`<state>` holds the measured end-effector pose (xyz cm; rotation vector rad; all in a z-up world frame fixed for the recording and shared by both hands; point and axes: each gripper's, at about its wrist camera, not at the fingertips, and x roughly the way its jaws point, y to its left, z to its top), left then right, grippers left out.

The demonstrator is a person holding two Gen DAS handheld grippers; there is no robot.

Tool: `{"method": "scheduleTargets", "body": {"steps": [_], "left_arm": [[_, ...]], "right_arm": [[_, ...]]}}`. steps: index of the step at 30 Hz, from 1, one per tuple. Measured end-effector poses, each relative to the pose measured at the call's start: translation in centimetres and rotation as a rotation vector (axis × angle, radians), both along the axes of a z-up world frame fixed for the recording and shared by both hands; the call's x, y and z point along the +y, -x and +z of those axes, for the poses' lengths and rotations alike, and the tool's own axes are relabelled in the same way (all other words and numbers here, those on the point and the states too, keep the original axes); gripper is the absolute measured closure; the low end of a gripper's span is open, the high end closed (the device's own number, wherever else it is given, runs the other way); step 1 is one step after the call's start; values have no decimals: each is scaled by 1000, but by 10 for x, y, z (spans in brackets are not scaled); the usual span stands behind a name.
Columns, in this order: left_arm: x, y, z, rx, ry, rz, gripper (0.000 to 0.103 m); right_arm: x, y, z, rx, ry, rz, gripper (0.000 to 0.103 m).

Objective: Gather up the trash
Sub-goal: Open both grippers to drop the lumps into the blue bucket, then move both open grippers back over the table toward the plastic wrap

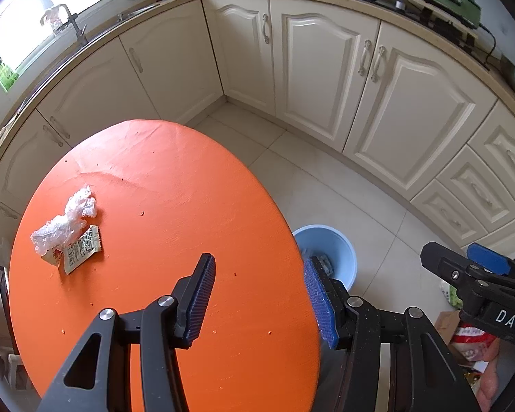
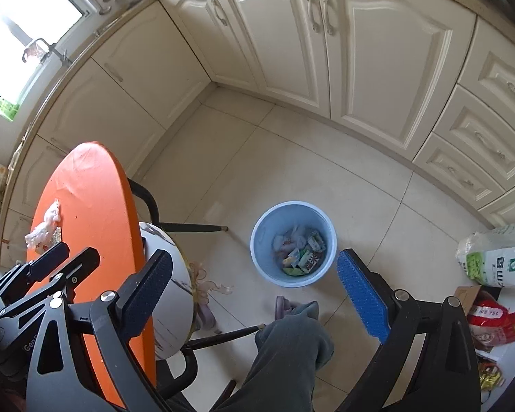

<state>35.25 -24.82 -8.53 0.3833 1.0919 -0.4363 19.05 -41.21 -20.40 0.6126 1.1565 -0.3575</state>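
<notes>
A: Orange vinyl is seen across the round table (image 1: 175, 185), scattered with crumbs. What is found at its left?

B: A crumpled clear plastic wrap (image 1: 67, 221) is laid at the far left of the tabletop, and a flattened printed wrapper (image 1: 80, 252) is tucked against its near edge, touching it. Both are left uncollected on the table.

A: And the left gripper (image 1: 259, 283)?

B: It is held over the table's near right edge, pointed steeply down. Its jaws are parted about halfway and nothing is gripped between them; only tabletop and floor are seen in the gap.

A: What is placed further right?

B: A pale blue bin (image 2: 293, 243) is stood on the tiled floor just beside the table's right edge. Several wrappers and small packets are already gathered inside it.

A: The right gripper (image 2: 254, 292)?

B: It is held above the floor near the bin, with jaws spread wide and nothing held. A trousered leg (image 2: 288, 353) is seen below the gap.

A: And at the far right?

B: Bags of food (image 2: 496, 292) are piled on the floor, well apart from the bin.
</notes>
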Motion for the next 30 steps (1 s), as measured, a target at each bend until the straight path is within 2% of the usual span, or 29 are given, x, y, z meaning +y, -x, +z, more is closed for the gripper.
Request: {"method": "scheduleTargets", "body": {"steps": [6, 14, 21, 30], "left_arm": [[11, 1, 3, 12, 10, 0, 53], [40, 7, 13, 9, 31, 22, 53], [84, 21, 34, -15, 59, 62, 53], [157, 47, 62, -42, 87, 133, 53]], "right_arm": [[14, -4, 2, 29, 45, 28, 5], [34, 1, 15, 17, 68, 43, 5], [64, 0, 30, 6, 85, 86, 5], [126, -2, 57, -29, 102, 174, 5]]}}
